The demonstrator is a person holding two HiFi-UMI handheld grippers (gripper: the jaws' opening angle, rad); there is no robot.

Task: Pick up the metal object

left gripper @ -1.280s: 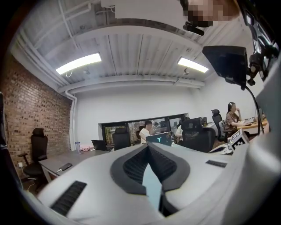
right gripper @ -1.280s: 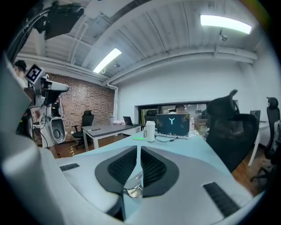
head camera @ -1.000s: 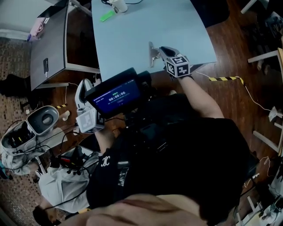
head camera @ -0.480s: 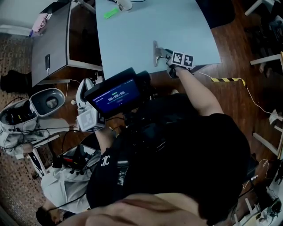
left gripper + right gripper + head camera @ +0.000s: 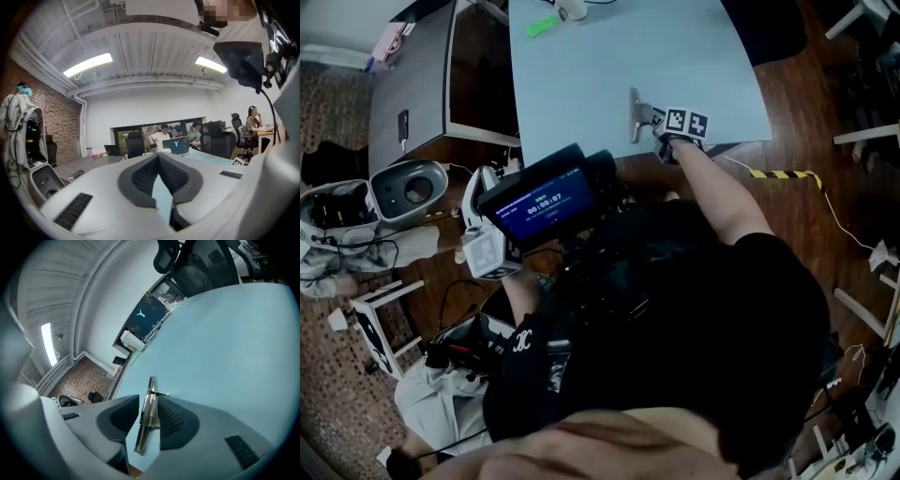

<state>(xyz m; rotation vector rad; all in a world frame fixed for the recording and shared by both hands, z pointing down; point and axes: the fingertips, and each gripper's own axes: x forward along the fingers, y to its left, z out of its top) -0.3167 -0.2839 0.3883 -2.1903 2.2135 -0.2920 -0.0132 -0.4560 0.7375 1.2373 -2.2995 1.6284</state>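
Note:
The metal object (image 5: 151, 389), a slim hinged clip-like piece, lies on the light blue table (image 5: 581, 66) near its front edge. My right gripper (image 5: 147, 403) straddles it and its jaws are opening. A gap shows between the left pad and the metal, and the right pad is close beside it. In the head view the metal object (image 5: 636, 114) sits just left of the right gripper (image 5: 656, 122). My left gripper (image 5: 480, 187) hangs off the table's front left, below its edge. Its pads (image 5: 140, 176) meet at the tips with nothing between them.
A green item (image 5: 541, 26) and a white cup (image 5: 572, 9) stand at the table's far end. A grey cabinet (image 5: 412, 94) is to the left. A screen device (image 5: 539, 202) sits at my chest. Yellow-black tape (image 5: 778, 173) marks the floor on the right.
The right gripper has settled lower by the table's front edge, with the metal object down on the surface. Its jaws have spread off the object. The left gripper has stayed put.

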